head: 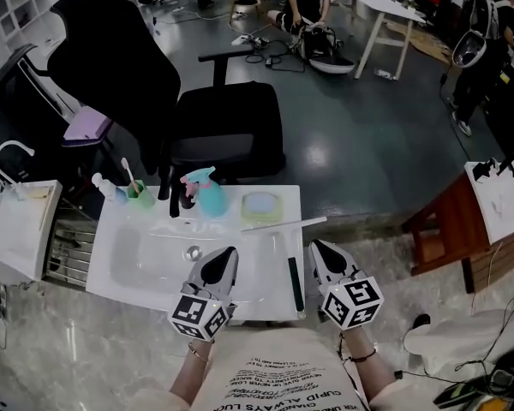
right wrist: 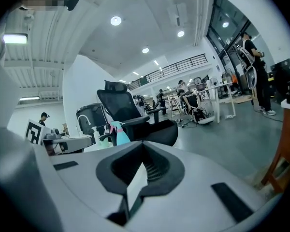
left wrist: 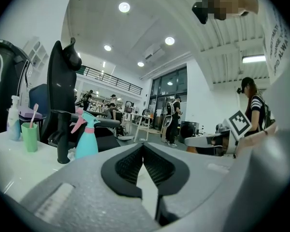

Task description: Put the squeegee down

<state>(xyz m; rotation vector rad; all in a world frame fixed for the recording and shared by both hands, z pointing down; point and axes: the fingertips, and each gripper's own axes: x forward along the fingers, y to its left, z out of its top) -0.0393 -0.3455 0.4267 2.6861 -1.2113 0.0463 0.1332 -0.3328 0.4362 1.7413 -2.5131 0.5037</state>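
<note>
Squeegee (head: 283, 224): a pale bar lying flat across the back right part of the washstand (head: 111, 229), with one end jutting past the right edge. Its handle is hard to tell from the white top.
Dark narrow strip (head: 295, 282), along the right edge: kind unclear.
Left gripper (head: 229, 255), at the front edge over the basin: clenched, nothing in it.
Right gripper (head: 319, 247), just off the front right corner: clenched, empty, apart from the squeegee.
</note>
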